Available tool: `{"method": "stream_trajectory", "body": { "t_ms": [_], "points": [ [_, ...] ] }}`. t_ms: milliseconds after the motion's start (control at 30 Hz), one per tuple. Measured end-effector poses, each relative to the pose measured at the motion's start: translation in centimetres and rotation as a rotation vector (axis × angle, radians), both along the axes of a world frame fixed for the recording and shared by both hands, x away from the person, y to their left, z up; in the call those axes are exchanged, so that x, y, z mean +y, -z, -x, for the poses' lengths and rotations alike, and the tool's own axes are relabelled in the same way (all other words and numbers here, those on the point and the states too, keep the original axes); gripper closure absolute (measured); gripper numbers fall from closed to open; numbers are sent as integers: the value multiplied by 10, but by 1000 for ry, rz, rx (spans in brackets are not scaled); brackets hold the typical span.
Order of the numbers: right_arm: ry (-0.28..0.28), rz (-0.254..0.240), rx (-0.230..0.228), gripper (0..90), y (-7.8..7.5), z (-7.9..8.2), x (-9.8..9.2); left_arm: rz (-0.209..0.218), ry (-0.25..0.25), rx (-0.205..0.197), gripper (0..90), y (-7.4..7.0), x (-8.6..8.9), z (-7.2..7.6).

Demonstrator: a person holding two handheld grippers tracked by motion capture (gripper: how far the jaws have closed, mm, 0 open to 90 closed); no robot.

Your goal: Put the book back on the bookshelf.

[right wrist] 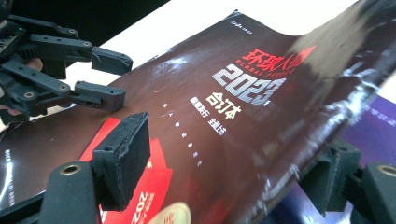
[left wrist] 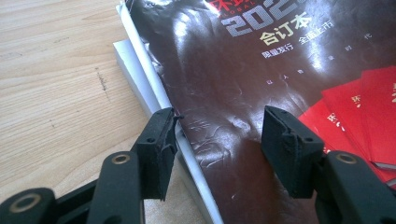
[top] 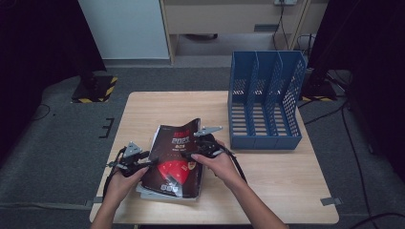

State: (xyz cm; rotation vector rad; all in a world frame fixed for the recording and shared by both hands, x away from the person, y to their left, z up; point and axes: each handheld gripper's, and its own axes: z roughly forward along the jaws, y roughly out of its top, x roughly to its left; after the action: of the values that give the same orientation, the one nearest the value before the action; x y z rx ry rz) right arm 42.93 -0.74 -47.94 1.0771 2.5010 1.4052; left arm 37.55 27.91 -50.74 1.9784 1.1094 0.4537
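A dark glossy magazine with red and white print lies on top of a small stack near the table's front left. My left gripper is at its left edge. In the left gripper view the jaws stand apart, one at the cover's edge and one over the cover, with nothing clamped. My right gripper is at the magazine's right edge, which is curled upward. In the right gripper view its jaws straddle that raised edge, one above the cover, one beneath it, with a gap showing. The left gripper shows beyond.
A blue three-slot file holder stands upright at the table's back right. Under the magazine lie a white-edged book and a purple cover. The wooden table has bare room at front right and behind the stack.
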Motion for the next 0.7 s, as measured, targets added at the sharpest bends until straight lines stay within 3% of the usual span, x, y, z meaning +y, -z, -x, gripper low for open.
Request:
{"method": "stream_trajectory", "body": {
  "t_ms": [233,367,500,567,600,633,700],
  "points": [
    [-28,26,49,253,2,-6,19,4,7,2,446,1,2,0],
    [-14,24,73,271,5,-9,27,4,9,1,445,1,2,-1],
    [42,112,43,485,8,-8,29,27,3,10,417,2,2,-2],
    [60,108,16,604,7,-7,28,22,5,10,384,1,1,-3],
    [60,108,16,604,7,-7,28,22,5,10,379,1,1,-3],
    [73,75,3,702,4,-10,25,15,6,13,362,0,1,-3],
    [74,57,-7,745,2,-11,23,23,6,2,340,-1,0,-2]
  ]
}}
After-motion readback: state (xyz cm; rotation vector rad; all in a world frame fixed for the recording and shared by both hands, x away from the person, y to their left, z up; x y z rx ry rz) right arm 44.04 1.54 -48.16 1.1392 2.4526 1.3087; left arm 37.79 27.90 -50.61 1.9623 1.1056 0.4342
